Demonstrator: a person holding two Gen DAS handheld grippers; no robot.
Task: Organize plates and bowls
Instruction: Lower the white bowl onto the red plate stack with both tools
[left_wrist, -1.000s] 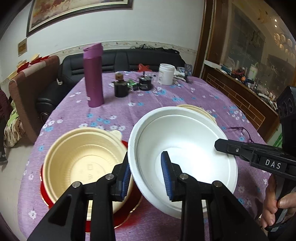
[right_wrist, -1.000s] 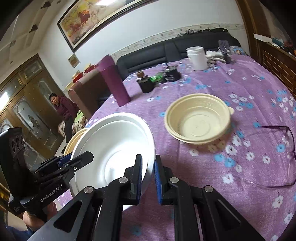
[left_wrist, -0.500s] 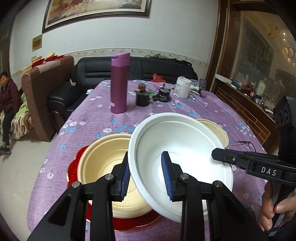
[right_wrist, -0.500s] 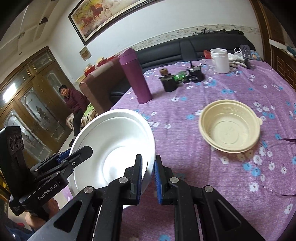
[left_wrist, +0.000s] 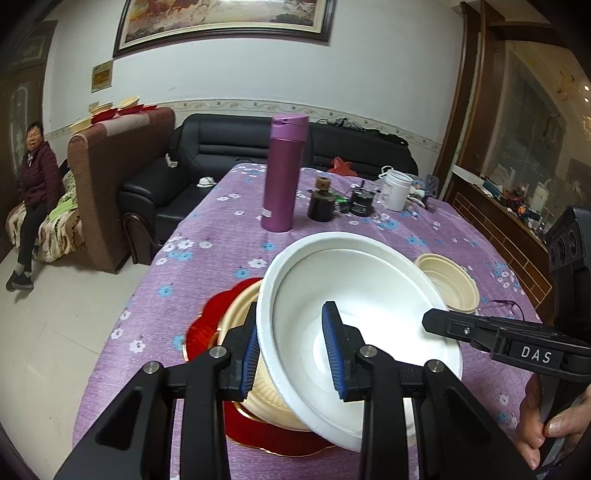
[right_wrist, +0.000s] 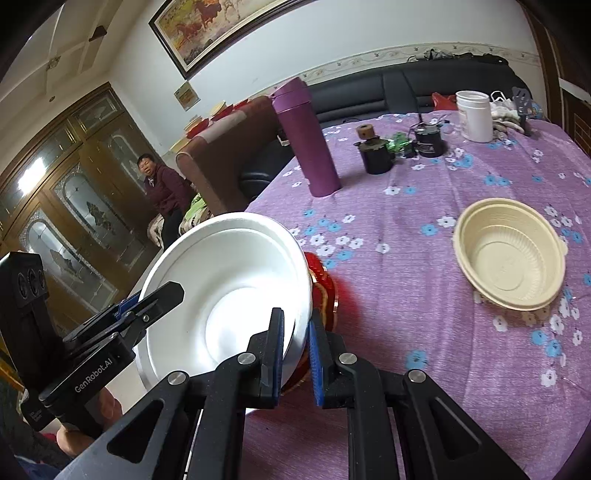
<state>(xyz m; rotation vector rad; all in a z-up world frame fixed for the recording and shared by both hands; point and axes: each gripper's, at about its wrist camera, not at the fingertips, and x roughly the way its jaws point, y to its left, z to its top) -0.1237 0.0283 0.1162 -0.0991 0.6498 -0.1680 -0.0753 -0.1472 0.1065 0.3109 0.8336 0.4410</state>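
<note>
Both my claws are clamped on the white bowl: left gripper pinches its near-left rim, one pad inside & one outside; right gripper pinches the opposite rim the same way. Bowl's tilted, held above a cream bowl that sits on a red plate on the purple flowered tablecloth. 2nd cream bowl sits alone, well apart to the right. Purple flask stands upright further back.
</note>
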